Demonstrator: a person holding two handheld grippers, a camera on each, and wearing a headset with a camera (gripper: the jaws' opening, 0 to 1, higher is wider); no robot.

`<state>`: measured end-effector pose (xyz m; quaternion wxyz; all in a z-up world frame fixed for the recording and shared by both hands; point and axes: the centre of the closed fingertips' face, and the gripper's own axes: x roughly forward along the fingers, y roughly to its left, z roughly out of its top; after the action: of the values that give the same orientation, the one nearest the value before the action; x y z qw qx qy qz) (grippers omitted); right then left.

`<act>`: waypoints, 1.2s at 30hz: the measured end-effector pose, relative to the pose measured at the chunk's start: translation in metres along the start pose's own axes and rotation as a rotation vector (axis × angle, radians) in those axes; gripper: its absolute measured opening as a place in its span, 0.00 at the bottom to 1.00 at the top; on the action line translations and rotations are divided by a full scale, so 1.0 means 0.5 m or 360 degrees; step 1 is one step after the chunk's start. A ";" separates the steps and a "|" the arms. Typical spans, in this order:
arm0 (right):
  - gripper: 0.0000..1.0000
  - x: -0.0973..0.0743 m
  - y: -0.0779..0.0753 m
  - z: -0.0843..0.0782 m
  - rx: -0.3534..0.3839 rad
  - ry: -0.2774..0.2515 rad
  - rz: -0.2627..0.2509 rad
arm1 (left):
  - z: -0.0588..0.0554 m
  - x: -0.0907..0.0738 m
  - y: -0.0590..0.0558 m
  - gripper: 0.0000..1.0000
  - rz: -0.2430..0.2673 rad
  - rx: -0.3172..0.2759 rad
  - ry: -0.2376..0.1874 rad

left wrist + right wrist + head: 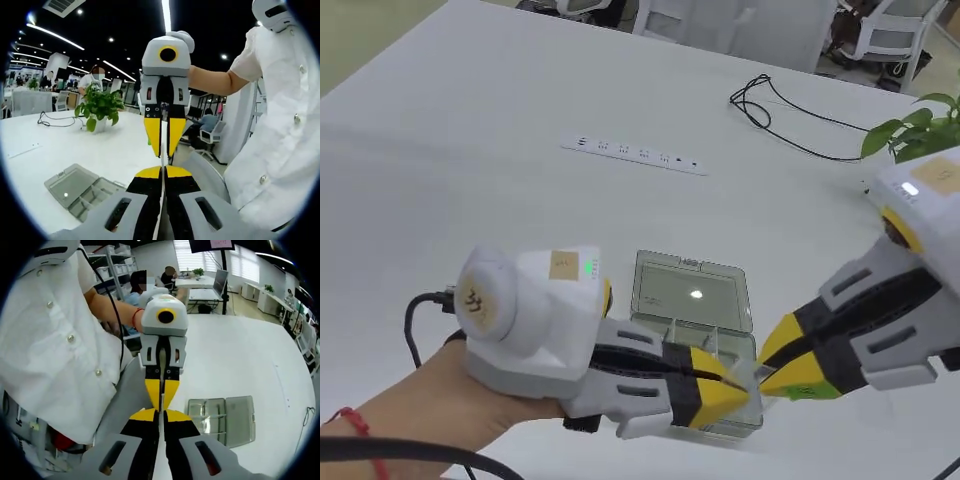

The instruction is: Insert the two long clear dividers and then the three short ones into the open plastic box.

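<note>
My left gripper (725, 388) and my right gripper (772, 372) meet nose to nose. Between them is one clear divider (748, 375). Each gripper is pinched down narrow on an end of it, yellow tips almost touching. In both gripper views the divider runs edge-on as a thin bright line from my own jaws straight to the tips of the opposite gripper, so I cannot tell whether it is a long piece or a short one.

In the head view the divider sits over the near right corner of the open plastic box (665, 292). The box lies on the white surface (520, 100) with its lid folded flat away from me. Clear partitions already show in the tray half, splitting it into compartments. From the left gripper view the box lies low and to the left of my jaws, apart from them.

Farther back on the surface lie a white power strip (635, 153) and a looped black cable (770, 108). A green plant (918, 125) stands at the right edge.
</note>
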<state>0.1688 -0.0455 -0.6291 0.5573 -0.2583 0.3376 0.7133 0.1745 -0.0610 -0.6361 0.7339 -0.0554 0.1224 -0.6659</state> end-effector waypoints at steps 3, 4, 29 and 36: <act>0.03 0.001 0.001 -0.003 -0.0005 0.0007 0.0013 | 0.004 0.000 -0.003 0.00 -0.0004 0.0001 -0.0015; 0.03 0.001 0.002 -0.003 -0.0006 0.0006 0.0018 | 0.005 0.000 -0.003 0.00 -0.0005 0.0005 -0.0017; 0.02 0.001 -0.015 -0.004 -0.0025 0.0015 -0.0028 | -0.011 -0.015 0.009 0.06 0.0094 0.0004 0.0004; 0.02 -0.005 -0.038 -0.003 -0.0005 0.0007 -0.0094 | -0.027 -0.045 0.035 0.17 0.0219 -0.0033 0.0021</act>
<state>0.1879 -0.0453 -0.6317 0.5769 -0.2704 0.3299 0.6966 0.1859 -0.0358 -0.6510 0.7764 -0.0502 0.1376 -0.6129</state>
